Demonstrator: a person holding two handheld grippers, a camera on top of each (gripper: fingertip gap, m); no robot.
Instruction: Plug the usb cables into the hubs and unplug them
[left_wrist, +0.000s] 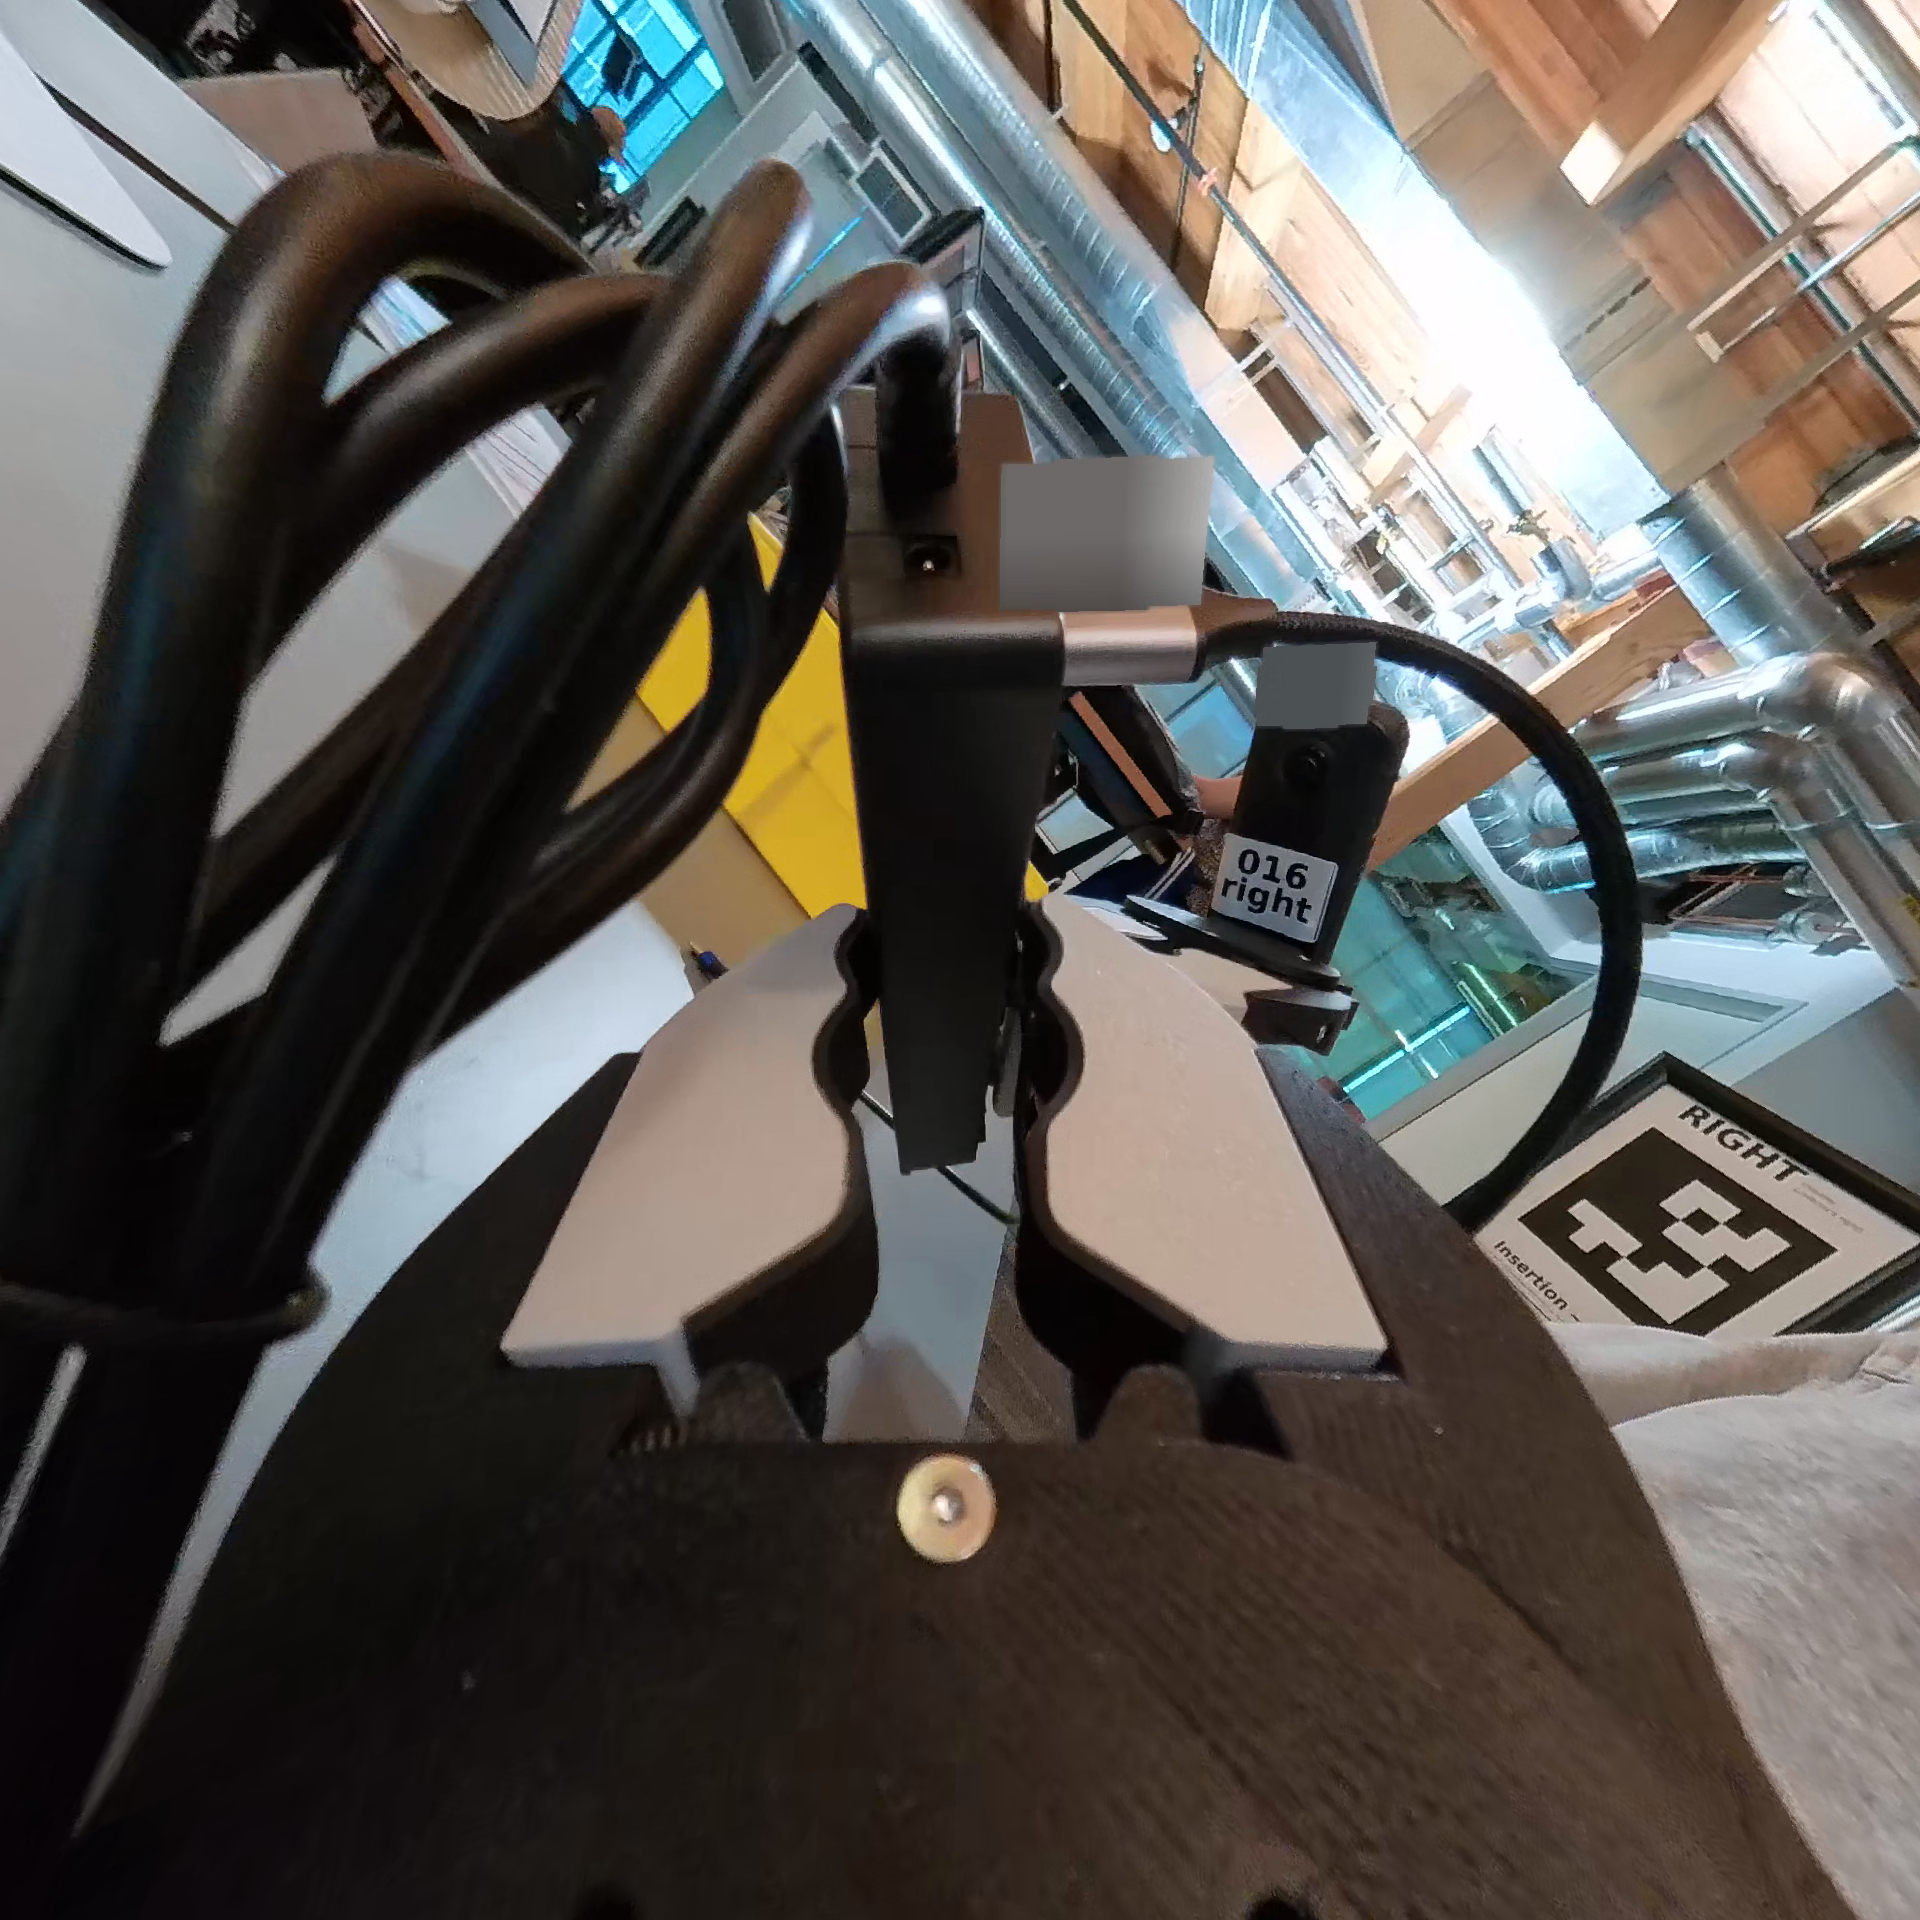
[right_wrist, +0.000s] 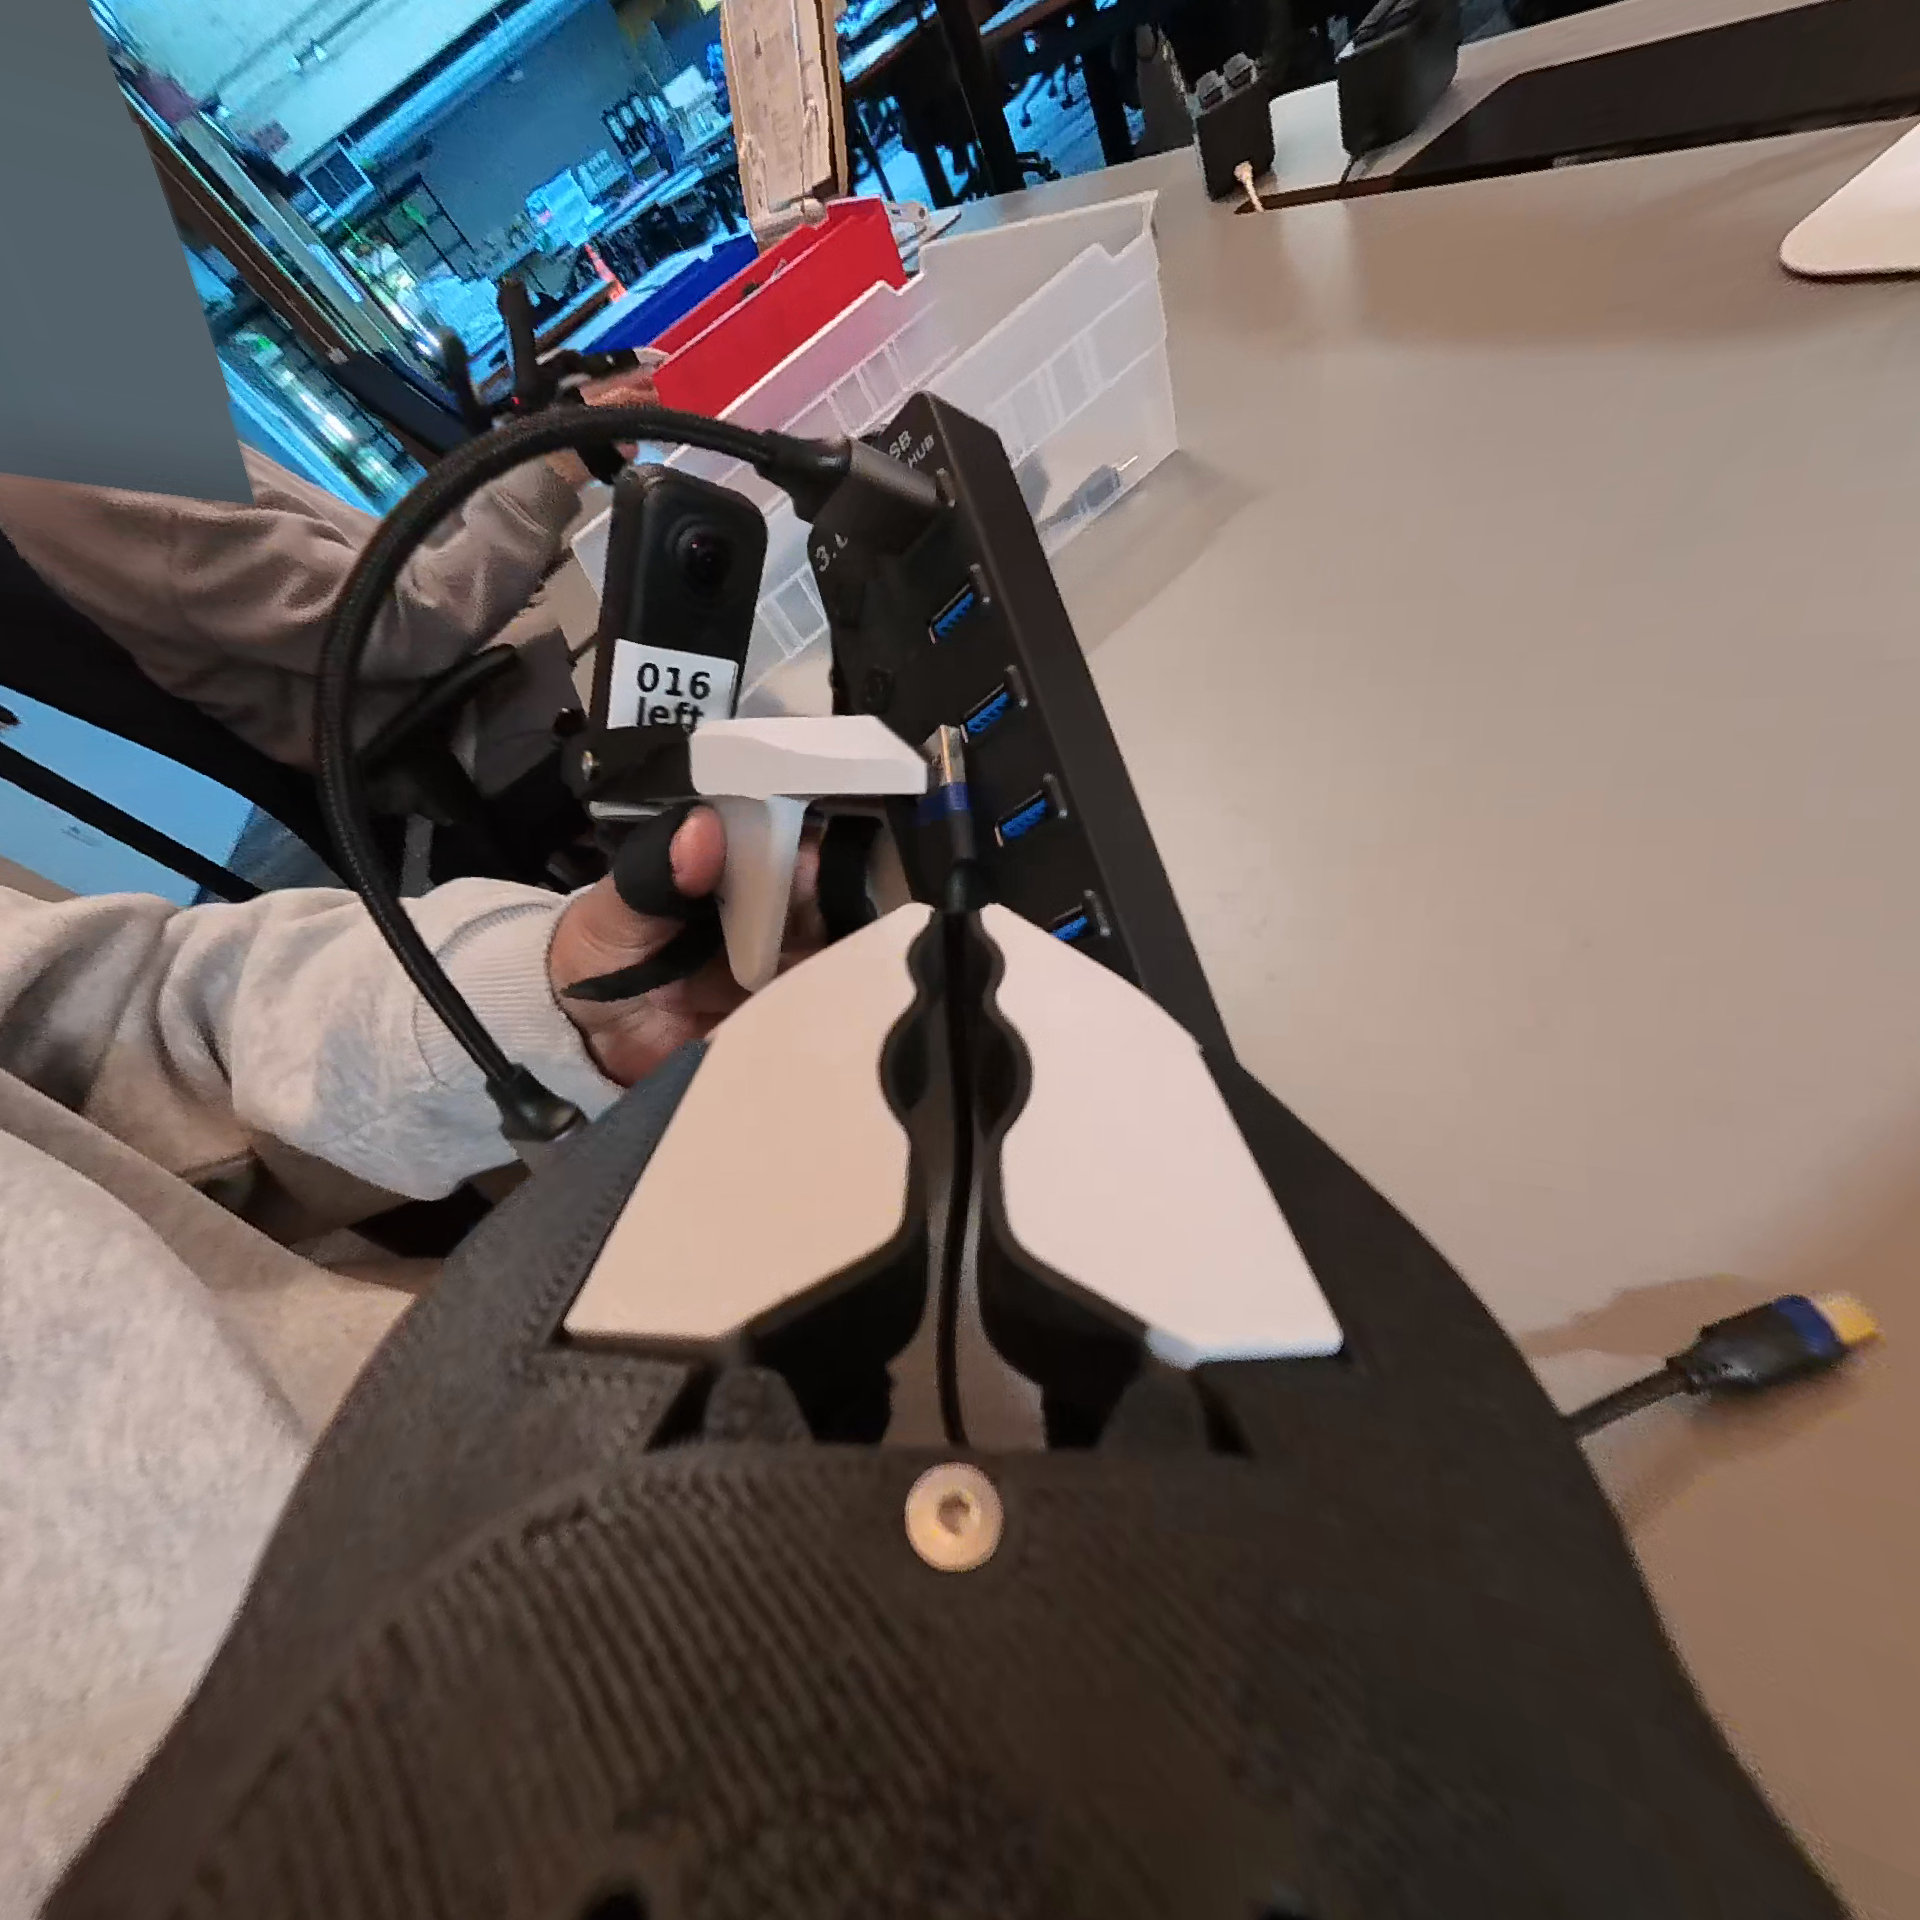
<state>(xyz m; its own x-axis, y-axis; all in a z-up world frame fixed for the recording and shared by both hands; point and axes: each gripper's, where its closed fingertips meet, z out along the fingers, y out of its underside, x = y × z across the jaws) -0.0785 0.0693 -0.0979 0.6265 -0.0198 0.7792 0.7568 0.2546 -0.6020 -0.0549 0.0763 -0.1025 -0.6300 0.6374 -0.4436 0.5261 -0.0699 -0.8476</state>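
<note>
Plugging-in looks under way. The right gripper (right_wrist: 954, 940) has its jaws pinched on a thin black USB cable (right_wrist: 951, 1195) just behind its blue-collared plug (right_wrist: 943, 795), which sits just beside the USB hub (right_wrist: 1023, 665), near a free blue port; next it needs squaring up and pushing in. The left gripper (left_wrist: 940, 971) clamps the long black hub upright above the desk (right_wrist: 1507, 727). A braided cable (right_wrist: 374, 665) already occupies the hub's top port.

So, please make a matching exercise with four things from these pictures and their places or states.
Things:
1. USB hub
2. braided cable
3. blue-collared plug
4. yellow-tipped plug

States:
A. lying on the table
B. held in the left gripper
C. plugged into the hub's top port
D. cable pinched in the right gripper

Pairs: 1-B, 2-C, 3-D, 4-A
</note>
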